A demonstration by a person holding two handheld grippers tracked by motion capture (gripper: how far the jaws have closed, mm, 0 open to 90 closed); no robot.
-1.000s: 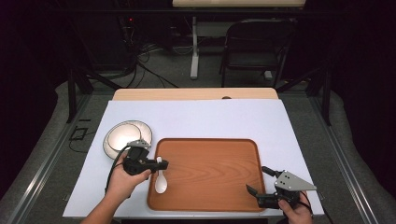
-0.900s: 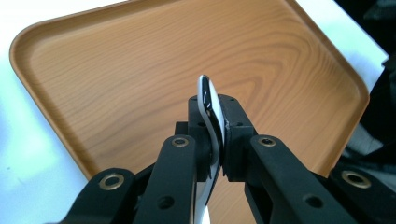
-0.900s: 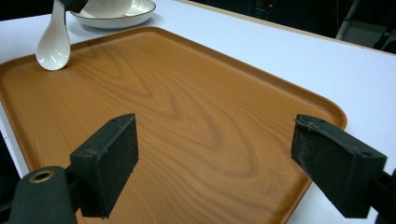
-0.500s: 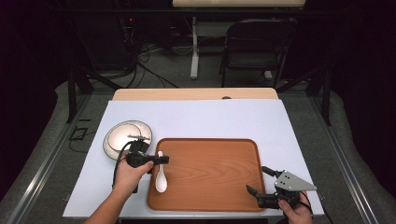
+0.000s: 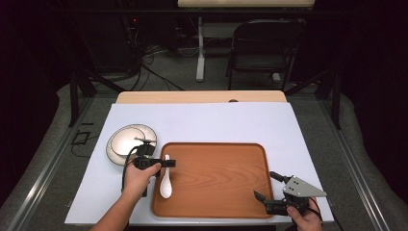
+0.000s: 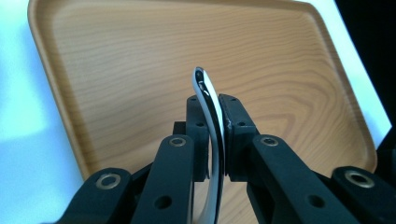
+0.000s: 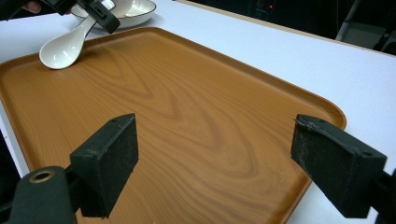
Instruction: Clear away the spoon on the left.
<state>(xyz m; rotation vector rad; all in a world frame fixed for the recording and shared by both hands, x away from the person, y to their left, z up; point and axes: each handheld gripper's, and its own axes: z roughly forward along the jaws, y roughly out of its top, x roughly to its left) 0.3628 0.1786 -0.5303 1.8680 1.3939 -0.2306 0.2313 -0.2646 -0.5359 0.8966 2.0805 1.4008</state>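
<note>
1. A wooden tray (image 5: 221, 178) lies on the white surface (image 5: 202, 122), near the person's side of it.
2. The left tool (image 5: 168, 163) is over the left edge of the tray. Its two black jaws are pressed on the handle of a white spoon (image 5: 166, 185), one jaw on each side.
3. In the left gripper view, the spoon handle (image 6: 211, 121) stands on its edge between the two jaws and curves up past their tips, with the tray (image 6: 140, 60) behind it.
4. The bowl of the spoon is over the left part of the tray, toward the person. In the right gripper view the spoon (image 7: 63, 49) hangs down from the left tool (image 7: 105, 18) and its bowl is very near the wood; I cannot tell if it touches.
5. A white bowl (image 5: 126, 142) stands on the surface just beside the far left corner of the tray. Something small lies inside it, too small to tell what.
6. The right tool (image 5: 267, 185) is over the near right corner of the tray, well apart from the spoon.
7. In the right gripper view its jaws are spread wide and nothing is between them; under them is the bare tray (image 7: 196, 130).
8. The person's left hand (image 5: 139, 178) holds the left tool, and the right hand (image 5: 303, 221) holds the right tool at the bottom edge of the high view.
9. Behind the surface there is a dark chair (image 5: 262, 48) on the floor.
</note>
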